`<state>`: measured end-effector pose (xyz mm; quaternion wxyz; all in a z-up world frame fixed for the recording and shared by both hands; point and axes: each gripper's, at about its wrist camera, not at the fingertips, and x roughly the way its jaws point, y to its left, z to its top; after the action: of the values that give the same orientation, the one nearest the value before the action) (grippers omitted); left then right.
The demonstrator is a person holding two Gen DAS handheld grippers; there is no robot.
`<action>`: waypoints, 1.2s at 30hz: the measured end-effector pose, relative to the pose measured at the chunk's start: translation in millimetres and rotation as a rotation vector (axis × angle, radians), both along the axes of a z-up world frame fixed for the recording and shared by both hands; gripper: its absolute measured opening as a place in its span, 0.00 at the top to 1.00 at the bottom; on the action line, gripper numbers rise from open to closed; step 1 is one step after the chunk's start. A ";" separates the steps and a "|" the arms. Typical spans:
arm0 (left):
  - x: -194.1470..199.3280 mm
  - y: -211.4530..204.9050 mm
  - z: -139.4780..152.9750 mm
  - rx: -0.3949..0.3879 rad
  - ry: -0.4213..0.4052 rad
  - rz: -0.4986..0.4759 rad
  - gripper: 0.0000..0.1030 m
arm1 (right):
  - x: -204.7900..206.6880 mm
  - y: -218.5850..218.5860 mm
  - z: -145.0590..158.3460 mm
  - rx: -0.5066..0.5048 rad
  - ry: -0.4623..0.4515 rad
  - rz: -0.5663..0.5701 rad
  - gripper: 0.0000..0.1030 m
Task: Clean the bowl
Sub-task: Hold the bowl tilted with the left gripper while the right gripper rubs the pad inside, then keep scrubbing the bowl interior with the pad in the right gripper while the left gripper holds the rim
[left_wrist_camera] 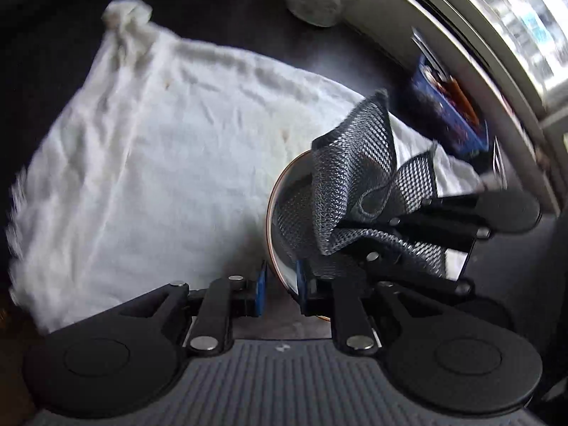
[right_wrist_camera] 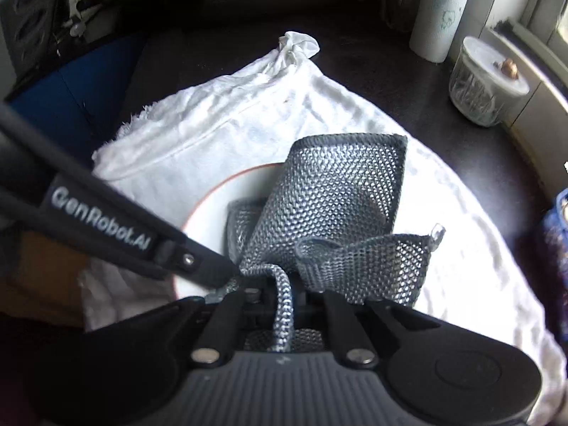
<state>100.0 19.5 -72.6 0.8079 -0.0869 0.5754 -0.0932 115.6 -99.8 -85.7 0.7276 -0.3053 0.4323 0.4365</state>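
- Biggest thing here is the white cloth (right_wrist_camera: 220, 135) spread over the dark tabletop (right_wrist_camera: 372, 64). It's wrinkled, one corner bunched into a knot at the far end, and its near edge is cut off behind my own gear in both views.
- The bowl (right_wrist_camera: 209, 202) sits on that cloth, white inside with a thin brownish rim. I only see part of it: the grey mesh rag covers a lot of the inside, and in the left wrist view the bowl (left_wrist_camera: 284, 213) is just a curved sliver.
- The mesh rag (right_wrist_camera: 340, 191) is a grey, open-weave thing, folded and sticking up out of the bowl, with a little hang loop at one corner.
- My right gripper (right_wrist_camera: 284, 298) has its fingers clenched on a twisted strand of the rag; the pads themselves are buried under the mesh.
- My left gripper (left_wrist_camera: 280, 284) has its blue-padded fingers (left_wrist_camera: 261, 284) close together with the bowl's rim between them. Whether the pads actually press on the rim I can't tell, it's blurry there.
- Around the edges: a paper towel roll (right_wrist_camera: 440, 14) and a lidded glass jar (right_wrist_camera: 486, 81) by a bright window ledge, plus something blue (left_wrist_camera: 451, 106) at the side that's too smeared to name.
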 end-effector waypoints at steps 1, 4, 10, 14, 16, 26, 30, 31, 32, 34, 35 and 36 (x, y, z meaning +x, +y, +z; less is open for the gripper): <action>4.3 -5.6 2.9 0.050 -0.014 -0.081 0.83 | 0.0 -0.1 1.0 -0.019 -0.026 0.019 0.95; 18.4 -14.6 7.4 0.135 -0.020 -0.260 0.83 | 0.2 1.7 -0.1 -0.058 -0.066 0.078 0.95; 22.1 -14.6 4.1 0.126 -0.035 -0.345 0.85 | -1.2 11.2 -3.7 -0.121 -0.124 0.176 0.95; 18.8 11.6 -4.3 -0.058 0.026 -0.081 0.90 | 5.0 9.8 -6.5 -0.102 -0.085 0.132 0.95; 12.6 23.2 -10.3 -0.146 0.065 0.068 0.91 | 7.9 9.4 -7.5 -0.078 -0.048 0.082 0.94; -23.8 45.2 -33.4 -0.434 0.256 0.559 0.90 | 7.6 6.4 -7.1 0.067 0.147 -0.105 0.94; -34.7 43.5 -39.8 -0.493 0.301 0.606 0.90 | 2.4 5.9 -4.7 0.103 0.201 -0.113 0.94; -35.6 45.0 -41.0 -0.504 0.301 0.610 0.89 | 0.1 6.5 -4.7 0.107 0.210 -0.107 0.94; -34.6 44.9 -40.8 -0.502 0.293 0.593 0.90 | -2.6 7.1 -4.7 0.103 0.204 -0.097 0.94; -30.0 41.1 -36.5 -0.463 0.262 0.517 0.88 | -2.3 5.6 -4.6 0.108 0.205 -0.093 0.94; -24.1 34.7 -29.6 -0.395 0.224 0.429 0.86 | -1.7 4.7 -4.7 0.105 0.199 -0.087 0.94; -19.8 29.0 -23.0 -0.327 0.185 0.363 0.86 | -2.1 4.0 -4.0 0.090 0.169 -0.074 0.94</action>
<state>80.2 48.5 -95.6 0.7306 -0.3262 0.5990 -0.0301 113.5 -95.8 -89.7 0.7170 -0.2182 0.4833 0.4524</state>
